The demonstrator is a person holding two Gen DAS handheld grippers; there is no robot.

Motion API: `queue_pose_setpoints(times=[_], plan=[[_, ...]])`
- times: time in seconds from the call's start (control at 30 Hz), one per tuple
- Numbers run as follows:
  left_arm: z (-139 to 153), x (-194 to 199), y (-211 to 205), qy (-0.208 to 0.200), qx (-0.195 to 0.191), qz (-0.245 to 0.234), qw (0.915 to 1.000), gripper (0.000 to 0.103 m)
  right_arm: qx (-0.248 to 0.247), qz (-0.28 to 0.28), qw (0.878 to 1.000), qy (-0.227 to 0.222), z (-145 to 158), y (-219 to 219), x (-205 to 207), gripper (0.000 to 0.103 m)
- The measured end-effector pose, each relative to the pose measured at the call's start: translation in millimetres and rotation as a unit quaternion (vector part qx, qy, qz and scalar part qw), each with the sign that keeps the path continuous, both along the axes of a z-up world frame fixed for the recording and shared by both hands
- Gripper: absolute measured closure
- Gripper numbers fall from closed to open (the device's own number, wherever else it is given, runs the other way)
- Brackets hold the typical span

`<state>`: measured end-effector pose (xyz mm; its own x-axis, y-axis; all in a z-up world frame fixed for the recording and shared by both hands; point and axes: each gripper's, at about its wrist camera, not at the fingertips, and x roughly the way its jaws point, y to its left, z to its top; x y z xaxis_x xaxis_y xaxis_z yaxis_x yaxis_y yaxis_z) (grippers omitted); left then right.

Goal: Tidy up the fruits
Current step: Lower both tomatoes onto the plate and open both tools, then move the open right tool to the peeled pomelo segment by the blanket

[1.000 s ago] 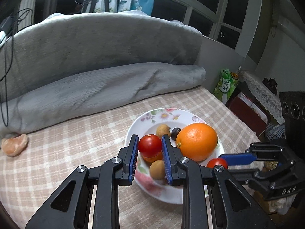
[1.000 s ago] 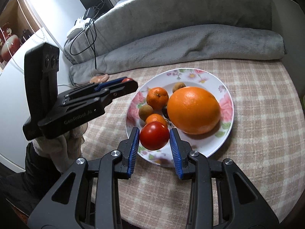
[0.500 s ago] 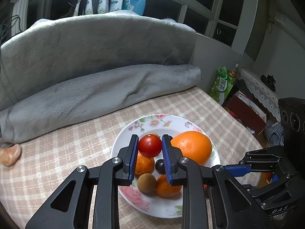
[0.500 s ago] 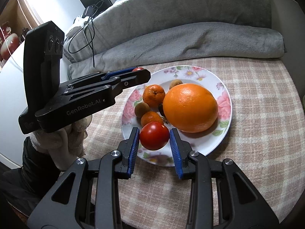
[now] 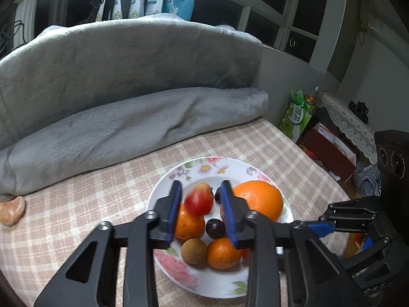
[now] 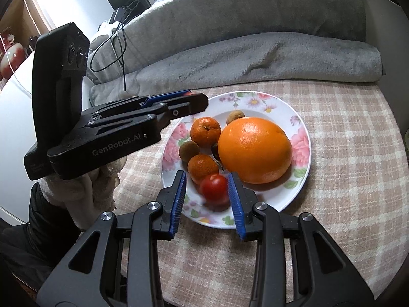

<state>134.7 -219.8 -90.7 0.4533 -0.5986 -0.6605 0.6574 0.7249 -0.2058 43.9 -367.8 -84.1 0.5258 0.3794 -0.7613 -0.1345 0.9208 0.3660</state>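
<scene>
Left wrist view
Left gripper: jaws released, blue pads apart, over the floral plate; pads motion-blurred.
Left tomato: blurred red fruit between the pads, touching neither that I can tell; whether it rests on the pile is unclear.
Pile on plate: large orange at right, mandarin under the tomato, dark grape, brown longan, second mandarin nearest the camera.
Orientation: fruits roundish, no clear long axis.
Off plate: peeled mandarin piece on the checked cloth, cut by the left edge.

Right wrist view
Right gripper: jaws spread, gaps on both sides of the cherry tomato.
Cherry tomato: on the plate's near part, beside a mandarin and the orange; its lower edge smeared.
Hidden: a dark fruit mostly behind the orange; the left gripper's tips overhang the plate's left rim.
</scene>
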Motion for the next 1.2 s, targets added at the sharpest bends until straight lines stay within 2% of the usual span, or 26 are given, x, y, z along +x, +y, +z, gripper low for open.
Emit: queue_pose_setpoints(times=[0.07,0.17,0.23,0.27,0.4,0.53,0.7,1.2], plan=[[1.9,1.3,-0.2,0.000,-0.004,-0.001,1.0000,0.067,0.001,-0.005,1.000,-0.008,3.9,-0.4,0.2,0.041],[4.4,1.4,-0.3,-0.005,-0.005,0.000,1.0000,0.055,-0.001,-0.005,1.000,-0.013,7.8,-0.9,0.7,0.041],[5.4,1.7,-0.1,-0.004,-0.007,0.001,1.0000,0.054,-0.008,-0.008,1.000,-0.014,9.4,-1.1,1.0,0.037],[6.1,1.7,0.1,-0.004,-0.007,0.001,1.0000,0.054,-0.012,-0.009,1.000,-0.014,10.1,-1.4,1.0,0.031],[10.1,0.8,3.4,-0.008,-0.012,0.009,0.9999,0.035,-0.028,-0.007,0.999,-0.017,14.7,0.2,0.7,0.018],[13.2,1.7,6.7,-0.009,-0.003,0.022,0.9997,0.024,-0.041,0.001,0.999,-0.027,20.0,7.3,0.4,0.014],[17.2,0.5,14.6,-0.016,0.006,0.032,0.9993,0.023,-0.051,0.002,0.998,-0.031,22.5,12.7,0.5,0.009],[32.6,1.4,66.6,-0.036,0.001,0.086,0.9956,0.023,-0.060,0.024,0.996,-0.061,43.0,42.4,20.9,0.009]])
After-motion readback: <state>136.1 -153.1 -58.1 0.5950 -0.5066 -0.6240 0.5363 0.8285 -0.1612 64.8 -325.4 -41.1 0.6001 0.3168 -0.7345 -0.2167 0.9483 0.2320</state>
